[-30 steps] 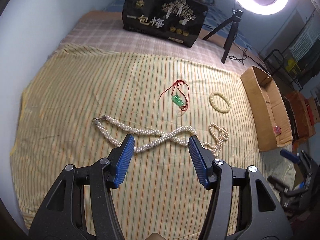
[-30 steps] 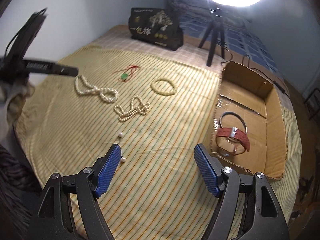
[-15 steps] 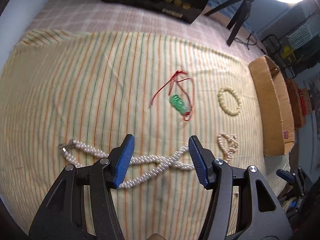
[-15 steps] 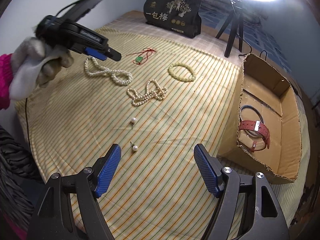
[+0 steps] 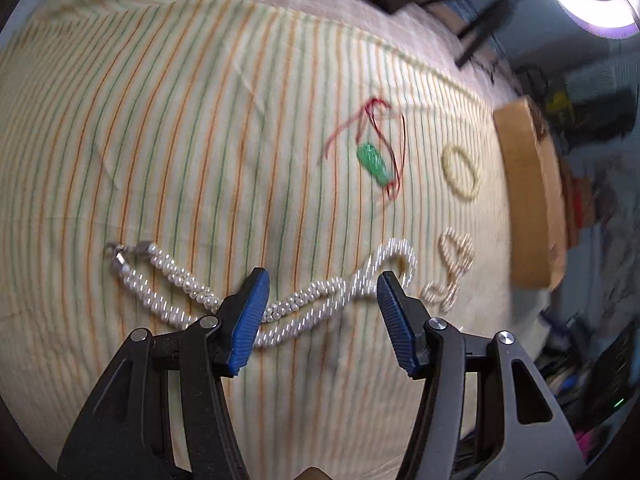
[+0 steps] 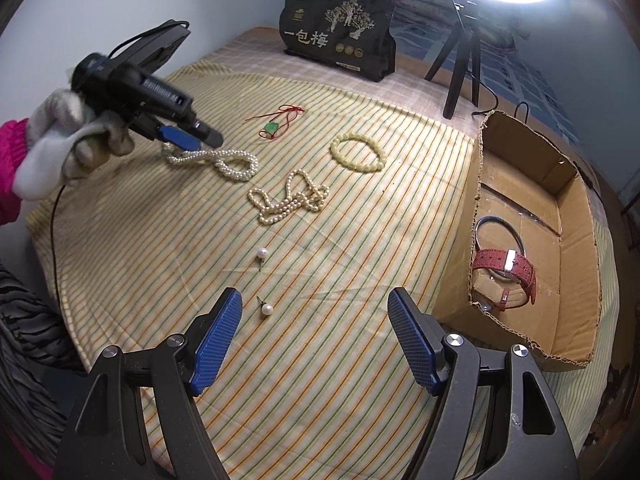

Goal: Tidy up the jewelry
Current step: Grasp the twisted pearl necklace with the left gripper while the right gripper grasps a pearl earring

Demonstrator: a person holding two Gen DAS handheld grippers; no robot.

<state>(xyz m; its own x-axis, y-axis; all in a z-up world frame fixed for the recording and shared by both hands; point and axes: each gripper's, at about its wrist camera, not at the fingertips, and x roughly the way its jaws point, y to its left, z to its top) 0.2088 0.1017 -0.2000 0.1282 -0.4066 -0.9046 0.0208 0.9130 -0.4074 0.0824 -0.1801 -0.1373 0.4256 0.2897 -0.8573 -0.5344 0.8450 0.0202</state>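
Left gripper (image 5: 320, 292) spread wide over twisted, glossy pearl rope (image 5: 304, 304), gripping nothing; right gripper (image 6: 316, 316) agape above round pearl stud (image 6: 267, 310).

Black glossy gusseted bag (image 6: 339, 42), far ahead of the right hand-held gripper (image 6: 314, 334): large white "一包梅". Smaller print unreadable.

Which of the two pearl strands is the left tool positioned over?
The thick white pearl necklace with the metal clasp; it runs between the open left tool. The thinner cream strand lies apart, toward the box.
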